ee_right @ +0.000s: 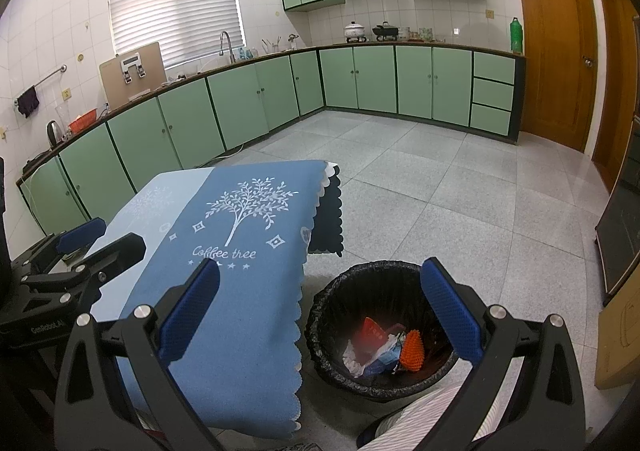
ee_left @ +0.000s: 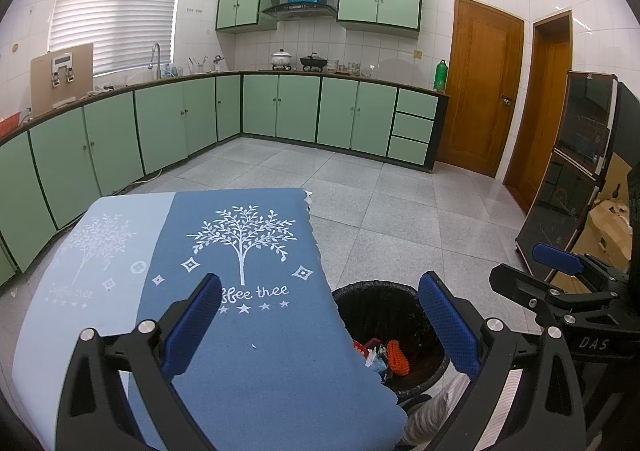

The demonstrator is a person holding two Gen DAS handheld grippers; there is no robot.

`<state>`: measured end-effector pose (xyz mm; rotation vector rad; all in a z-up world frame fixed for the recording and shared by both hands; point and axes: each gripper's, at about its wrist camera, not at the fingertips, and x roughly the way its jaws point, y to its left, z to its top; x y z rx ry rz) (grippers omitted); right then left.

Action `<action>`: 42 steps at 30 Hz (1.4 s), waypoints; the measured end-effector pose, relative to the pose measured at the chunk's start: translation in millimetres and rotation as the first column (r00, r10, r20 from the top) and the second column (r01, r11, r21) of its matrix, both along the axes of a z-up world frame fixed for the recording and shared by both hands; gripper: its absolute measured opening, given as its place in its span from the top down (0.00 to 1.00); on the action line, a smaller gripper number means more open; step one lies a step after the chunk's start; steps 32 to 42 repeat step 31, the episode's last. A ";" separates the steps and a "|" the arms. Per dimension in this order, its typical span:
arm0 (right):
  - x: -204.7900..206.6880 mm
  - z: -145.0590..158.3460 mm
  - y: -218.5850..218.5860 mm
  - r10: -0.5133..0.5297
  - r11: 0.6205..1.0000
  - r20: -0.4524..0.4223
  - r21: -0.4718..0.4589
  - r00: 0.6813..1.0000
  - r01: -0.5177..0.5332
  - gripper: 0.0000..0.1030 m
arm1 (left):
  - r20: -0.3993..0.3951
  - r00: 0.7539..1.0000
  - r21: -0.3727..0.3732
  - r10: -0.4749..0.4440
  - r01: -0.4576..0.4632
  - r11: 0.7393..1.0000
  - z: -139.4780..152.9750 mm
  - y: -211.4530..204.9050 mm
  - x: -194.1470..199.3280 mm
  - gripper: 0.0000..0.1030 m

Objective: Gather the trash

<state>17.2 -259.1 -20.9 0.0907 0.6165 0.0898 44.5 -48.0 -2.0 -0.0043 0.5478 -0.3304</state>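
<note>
With both the left gripper (ee_left: 320, 323) and right gripper (ee_right: 320, 311) spread apart and empty, the trash (ee_right: 384, 347), light, crumply wrappers best pinched by an edge, lies in the black-lined bin (ee_right: 332, 299).

A blue tablecloth (ee_left: 248, 331) hides the near-left rim of the trash bin (ee_left: 384, 291); countertop items beyond are too small to identify.
</note>
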 end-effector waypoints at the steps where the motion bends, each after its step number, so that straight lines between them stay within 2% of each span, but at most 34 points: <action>1: 0.1 -0.1 0.3 0.000 1.000 0.000 0.000 1.000 0.000 0.05 | 0.000 1.000 0.001 0.000 0.000 1.000 -0.2 1.0 0.1 0.06; 42: 5.5 -10.2 -3.1 0.000 1.000 -0.023 0.008 1.000 0.000 0.05 | -0.027 1.000 0.008 0.000 0.000 1.000 -6.2 3.9 6.4 0.06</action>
